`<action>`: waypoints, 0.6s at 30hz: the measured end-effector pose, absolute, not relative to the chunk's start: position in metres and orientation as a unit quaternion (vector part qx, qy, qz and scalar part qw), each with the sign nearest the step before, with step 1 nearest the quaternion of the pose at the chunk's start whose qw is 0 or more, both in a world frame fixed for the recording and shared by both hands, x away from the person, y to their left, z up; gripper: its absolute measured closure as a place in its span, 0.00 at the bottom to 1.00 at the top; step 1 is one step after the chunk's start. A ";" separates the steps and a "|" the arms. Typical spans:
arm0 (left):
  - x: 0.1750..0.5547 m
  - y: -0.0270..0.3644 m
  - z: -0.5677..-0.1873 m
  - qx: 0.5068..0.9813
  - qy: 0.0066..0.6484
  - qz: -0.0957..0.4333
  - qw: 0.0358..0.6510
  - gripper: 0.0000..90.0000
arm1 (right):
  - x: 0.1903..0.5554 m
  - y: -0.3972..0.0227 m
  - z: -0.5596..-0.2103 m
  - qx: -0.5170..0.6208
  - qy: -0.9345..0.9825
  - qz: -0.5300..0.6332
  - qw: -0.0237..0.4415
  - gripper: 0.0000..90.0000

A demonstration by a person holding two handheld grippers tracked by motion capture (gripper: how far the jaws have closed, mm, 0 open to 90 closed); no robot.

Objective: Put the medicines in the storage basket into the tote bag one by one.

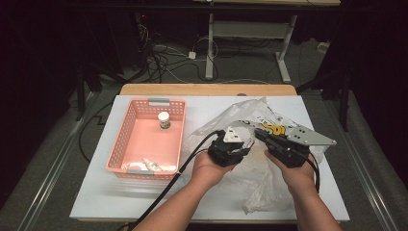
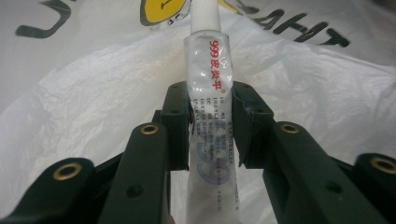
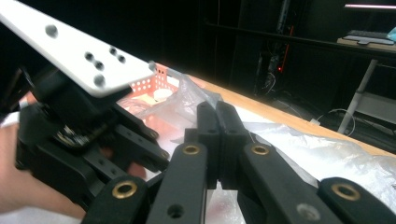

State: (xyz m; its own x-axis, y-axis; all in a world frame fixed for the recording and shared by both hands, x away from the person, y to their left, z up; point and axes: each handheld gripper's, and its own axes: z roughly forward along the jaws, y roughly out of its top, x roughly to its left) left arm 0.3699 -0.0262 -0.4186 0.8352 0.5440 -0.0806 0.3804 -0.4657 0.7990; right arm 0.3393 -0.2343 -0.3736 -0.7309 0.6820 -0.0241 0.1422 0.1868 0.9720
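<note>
1. The tabletop is a white sheet over a wooden board; its left front and far right corners lie bare, and its near edge runs just under the person's forearms.
2. A crumpled clear plastic bag with black and yellow print spreads across the right half, reaching close to the near edge and well short of the right one.
3. A pink basket stands on the left half, apart from the bag, with a small white-capped bottle near its far wall and a little item at its near wall.
4. The left claw is clenched on a tube, its pads pressing both sides about mid-length, over the bag.
5. The right claw is shut, its jaws pressed flat together; a fold of bag film sits at their tips.
6. The tube is white and crinkled, with red and blue print and a ribbed white cap pointing away from the claw.
</note>
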 end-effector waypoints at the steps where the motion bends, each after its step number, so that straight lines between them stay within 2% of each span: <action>1: 0.371 -0.029 -0.420 0.850 0.274 0.095 0.439 0.75 | 0.339 -0.234 -0.373 0.281 0.733 0.573 0.235 1.00; 18: 0.384 -0.064 -0.463 0.861 0.277 0.107 0.413 0.75 | 0.346 -0.242 -0.380 0.294 0.731 0.571 0.232 1.00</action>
State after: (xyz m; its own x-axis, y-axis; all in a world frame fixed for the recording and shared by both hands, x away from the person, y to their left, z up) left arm 0.3836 -0.0643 -0.4631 0.8236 0.5654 -0.0452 0.3888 -0.5048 0.7707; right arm 0.3456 -0.2422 -0.3798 -0.7196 0.6943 -0.0042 0.1639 0.1757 0.9707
